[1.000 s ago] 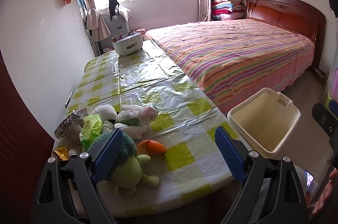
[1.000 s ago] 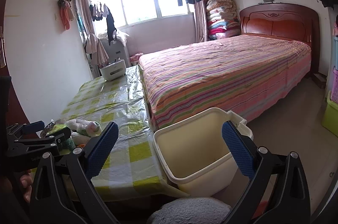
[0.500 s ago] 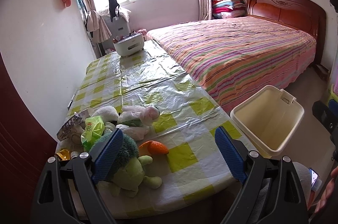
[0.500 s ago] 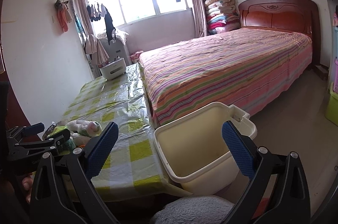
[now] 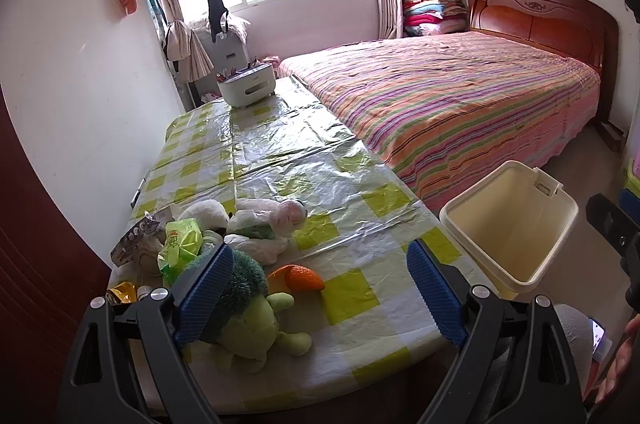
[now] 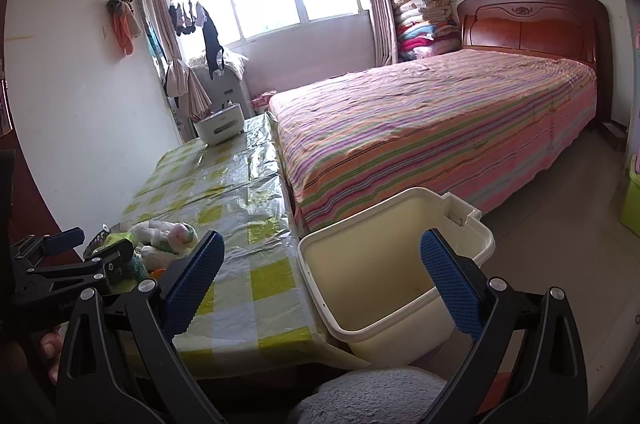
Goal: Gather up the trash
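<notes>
left gripper (image 5: 320, 288) wide open, empty, over table (image 5: 280, 152) end | right gripper (image 6: 322, 278) wide open, empty, above bin (image 6: 400, 260) | left view only: green wrapper (image 5: 180, 244) among plush toys (image 5: 244, 312) | bed (image 6: 432, 120) beside table

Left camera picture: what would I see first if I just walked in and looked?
Probably the big striped bed, filling the right side of the room under the bright window. Next, the heap of toys and wrappers at the near left corner of the checked table, with a green plush lying right by the open left gripper. Beside the table's right edge stands an empty cream bin on the floor.
</notes>
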The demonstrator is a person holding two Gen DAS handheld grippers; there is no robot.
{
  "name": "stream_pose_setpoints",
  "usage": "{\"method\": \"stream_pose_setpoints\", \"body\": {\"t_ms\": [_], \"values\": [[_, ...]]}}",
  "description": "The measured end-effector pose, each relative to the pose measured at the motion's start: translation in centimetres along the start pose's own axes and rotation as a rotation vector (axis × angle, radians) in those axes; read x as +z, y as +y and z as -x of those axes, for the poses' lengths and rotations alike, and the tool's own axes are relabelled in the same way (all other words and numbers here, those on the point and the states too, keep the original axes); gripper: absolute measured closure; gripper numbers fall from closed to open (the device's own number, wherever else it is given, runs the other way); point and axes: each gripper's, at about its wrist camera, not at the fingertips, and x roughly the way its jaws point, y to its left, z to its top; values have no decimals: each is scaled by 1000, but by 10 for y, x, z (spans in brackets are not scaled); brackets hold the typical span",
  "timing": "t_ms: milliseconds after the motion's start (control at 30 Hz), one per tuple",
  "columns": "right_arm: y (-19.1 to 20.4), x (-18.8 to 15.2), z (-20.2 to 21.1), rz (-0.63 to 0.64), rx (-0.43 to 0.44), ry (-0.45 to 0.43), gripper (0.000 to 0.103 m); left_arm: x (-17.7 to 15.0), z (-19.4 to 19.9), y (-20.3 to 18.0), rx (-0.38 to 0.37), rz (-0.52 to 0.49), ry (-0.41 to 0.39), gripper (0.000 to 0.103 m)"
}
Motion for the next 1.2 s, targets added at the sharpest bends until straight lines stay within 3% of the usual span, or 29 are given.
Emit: {"method": "stream_pose_setpoints", "body": {"t_ms": [1200], "values": [[17, -5, -13, 36, 45, 44, 6, -8, -6, 14, 19, 30, 26, 17]]}}
